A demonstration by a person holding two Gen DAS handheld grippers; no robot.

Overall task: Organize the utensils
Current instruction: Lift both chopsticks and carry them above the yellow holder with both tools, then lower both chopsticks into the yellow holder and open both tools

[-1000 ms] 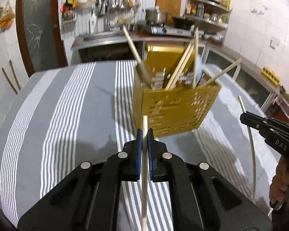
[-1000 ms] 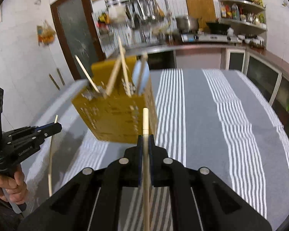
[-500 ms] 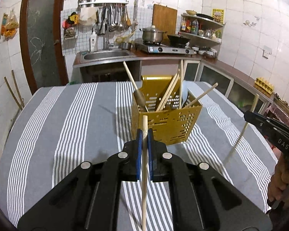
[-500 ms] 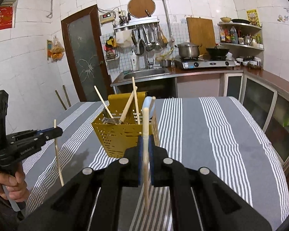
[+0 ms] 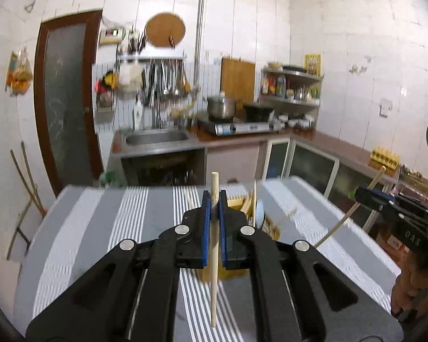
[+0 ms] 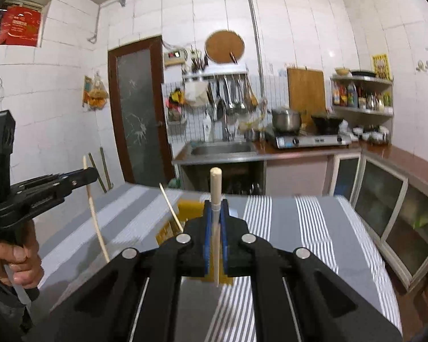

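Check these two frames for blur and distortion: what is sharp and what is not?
Left wrist view: the left gripper and its chopstick are sharp; the striped tablecloth and yellow holder are motion-smeared; fisheye bends the walls. Right wrist view: the right gripper is crisp, the holder smeared, the corners dark.

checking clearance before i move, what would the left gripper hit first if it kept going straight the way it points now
Probably the yellow utensil holder on the striped table: it sits just past the left gripper, which is shut on a chopstick. Depth is unclear; if the gripper points above the holder, it could pass over.
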